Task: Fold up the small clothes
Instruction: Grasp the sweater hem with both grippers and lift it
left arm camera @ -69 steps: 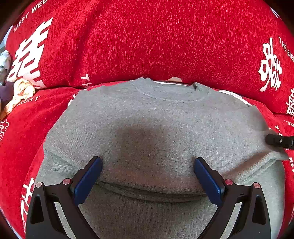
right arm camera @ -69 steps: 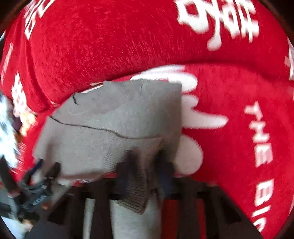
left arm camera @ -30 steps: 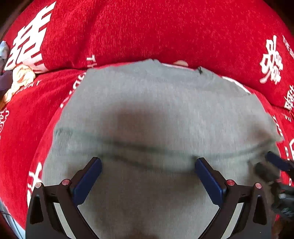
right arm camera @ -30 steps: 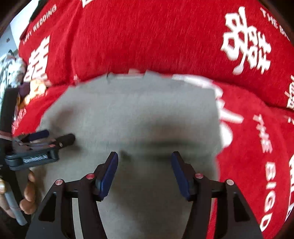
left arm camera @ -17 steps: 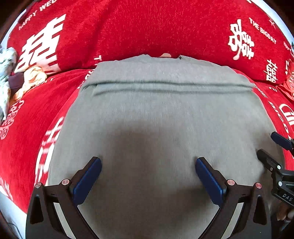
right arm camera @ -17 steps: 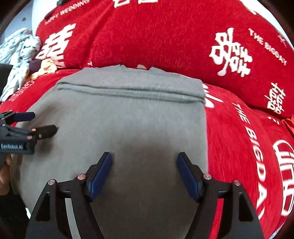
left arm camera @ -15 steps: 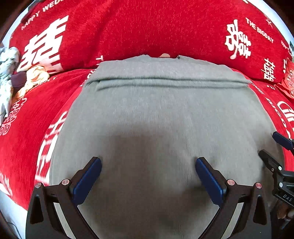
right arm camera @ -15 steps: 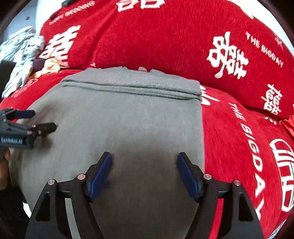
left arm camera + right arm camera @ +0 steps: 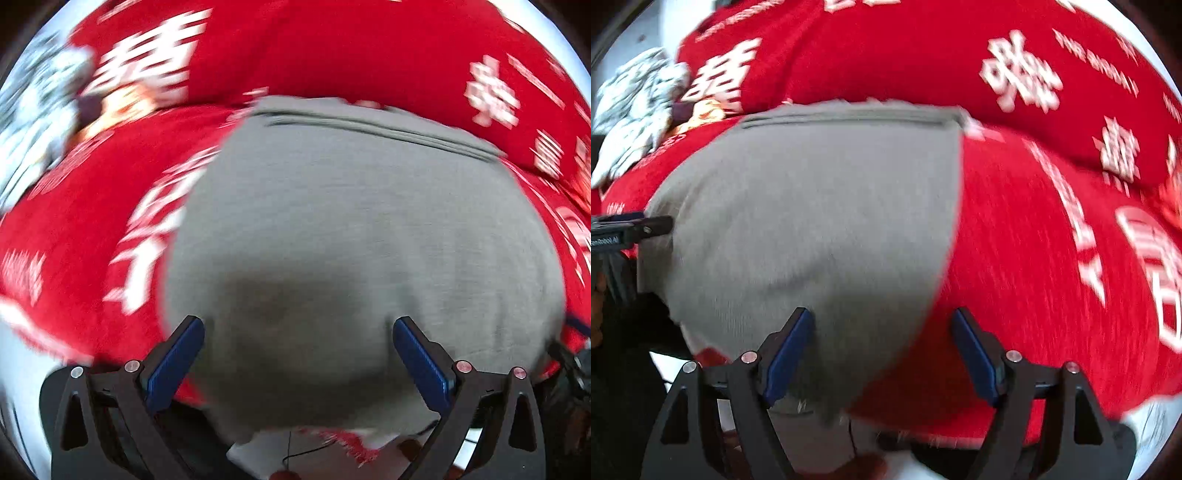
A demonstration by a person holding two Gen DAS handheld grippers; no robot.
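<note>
A grey knit garment [image 9: 351, 229] lies folded flat on the red cover, its stacked folded edge at the far side. It also shows in the right wrist view [image 9: 820, 206]. My left gripper [image 9: 297, 354] is open and empty over the garment's near left part. My right gripper [image 9: 882, 350] is open and empty over the garment's near right corner. The left gripper's fingers [image 9: 646, 225] show at the left edge of the right wrist view, at the garment's left side.
A red cover with white characters [image 9: 1052, 240] drapes the surface and the cushion behind [image 9: 332, 48]. A pile of patterned clothes [image 9: 635, 110] lies at the far left. The cover's near edge with floor below [image 9: 332, 450] is close under the grippers.
Both grippers have pulled back toward the near edge and stay open. The garment lies folded as before. The views are now blurred by motion.
</note>
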